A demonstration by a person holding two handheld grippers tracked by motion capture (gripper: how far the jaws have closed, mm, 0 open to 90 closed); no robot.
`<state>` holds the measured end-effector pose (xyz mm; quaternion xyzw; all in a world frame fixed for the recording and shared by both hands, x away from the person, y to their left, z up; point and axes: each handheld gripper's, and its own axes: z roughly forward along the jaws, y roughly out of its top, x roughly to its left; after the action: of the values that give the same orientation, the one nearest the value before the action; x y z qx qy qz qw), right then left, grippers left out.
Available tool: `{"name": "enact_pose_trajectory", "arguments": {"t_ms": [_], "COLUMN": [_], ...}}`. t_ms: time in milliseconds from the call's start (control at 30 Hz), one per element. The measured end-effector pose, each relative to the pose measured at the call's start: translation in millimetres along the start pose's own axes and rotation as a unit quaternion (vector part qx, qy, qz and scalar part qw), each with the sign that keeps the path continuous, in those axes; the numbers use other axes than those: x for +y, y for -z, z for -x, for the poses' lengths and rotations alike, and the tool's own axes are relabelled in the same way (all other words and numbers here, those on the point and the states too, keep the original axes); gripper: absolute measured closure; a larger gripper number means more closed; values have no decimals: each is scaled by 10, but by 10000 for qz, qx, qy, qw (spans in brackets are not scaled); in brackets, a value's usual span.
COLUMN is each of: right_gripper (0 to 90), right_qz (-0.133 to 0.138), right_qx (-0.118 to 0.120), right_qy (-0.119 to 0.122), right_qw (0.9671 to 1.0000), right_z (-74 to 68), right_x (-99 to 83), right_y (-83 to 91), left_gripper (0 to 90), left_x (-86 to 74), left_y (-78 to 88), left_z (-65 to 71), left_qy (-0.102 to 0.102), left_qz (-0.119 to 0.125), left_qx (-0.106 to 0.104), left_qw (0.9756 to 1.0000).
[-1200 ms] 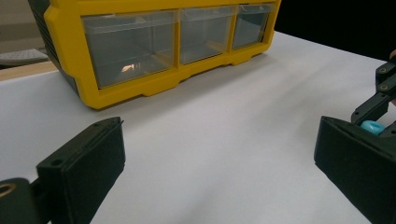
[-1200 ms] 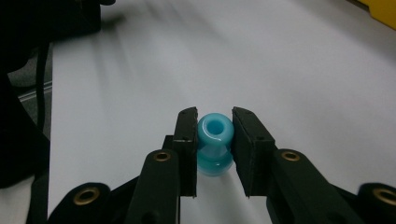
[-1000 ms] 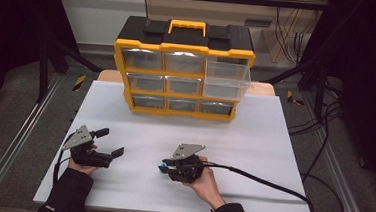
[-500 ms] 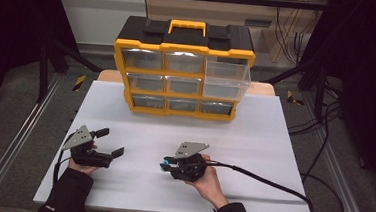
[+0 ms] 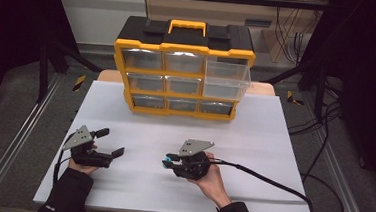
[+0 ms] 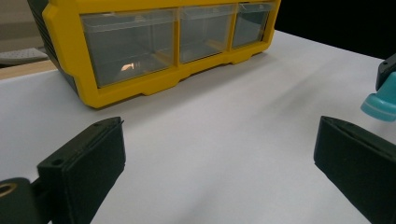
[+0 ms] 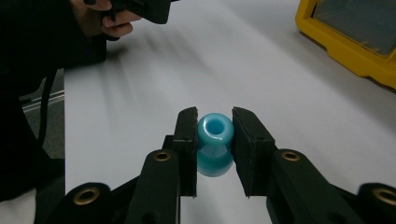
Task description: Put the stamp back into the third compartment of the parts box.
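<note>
Two tongs are held low over the white worktop (image 5: pixel 254 135): the right tongs (image 7: pixel 215 135) are clamped on a turquoise spool-shaped bead (image 7: pixel 215 140) near the middle, the left tongs (image 6: pixel 217 154) gape empty. No writing is legible on the yellow drawer organiser (image 5: pixel 185 50) at the far side.

High view looks down and forward over the white surface (image 5: pixel 255 125); both gripper views skim low and close, sharing the yellow drawer organizer (image 5: pixel 183 68) with it.
</note>
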<state>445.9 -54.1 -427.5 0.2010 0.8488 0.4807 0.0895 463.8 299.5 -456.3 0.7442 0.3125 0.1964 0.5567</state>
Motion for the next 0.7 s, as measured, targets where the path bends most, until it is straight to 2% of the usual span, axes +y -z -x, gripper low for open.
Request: {"name": "enact_pose_trajectory", "arguments": {"t_ms": [700], "right_gripper": [723], "right_qz": [294], "right_qx": [-232], "right_qy": [-92], "right_qw": [9993], "right_z": [110], "right_x": [53], "right_y": [243], "left_gripper": [19], "left_x": [-1], "left_y": [-4], "left_z": [3], "left_qy": [6], "left_qz": [5], "left_qx": [5], "left_qw": [10000]}}
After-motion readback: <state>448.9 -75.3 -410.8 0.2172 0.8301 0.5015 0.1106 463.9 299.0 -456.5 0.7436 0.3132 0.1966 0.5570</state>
